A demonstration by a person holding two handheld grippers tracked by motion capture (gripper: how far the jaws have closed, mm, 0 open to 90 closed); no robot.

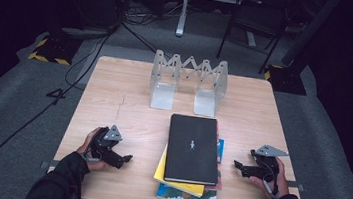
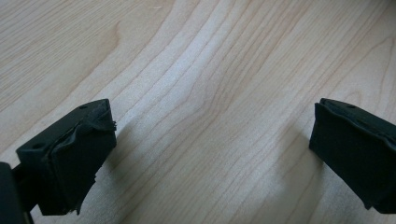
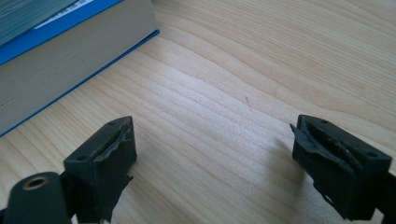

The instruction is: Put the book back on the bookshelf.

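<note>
Item: stack of books [image 1: 191, 159] at the near middle of the wooden surface [image 1: 119, 98], between the two hands.
- Top: black hardcover book [image 1: 193, 147], lying flat, spine side toward the left.
- Beneath: yellow book [image 1: 162, 171], blue-covered book [image 3: 70, 42], and an illustrated book [image 1: 188, 197] at the bottom, fanned out of line.
- Behind the stack, apart from it: clear expandable book rack [image 1: 188, 83], standing upright and empty.

Left tongs [image 1: 125, 159]: wide, empty, low over bare wood left of the stack.
Right tongs [image 1: 237, 165]: wide, empty, just beside the stack's right edge.

Handling, as judged: hardcover stiff and moderately heavy, its smooth cover likely slippery; softer books below may flex. Best hold: pinch the top book's overhanging long edge across its thickness, steadying the stack with the other tongs.
</note>
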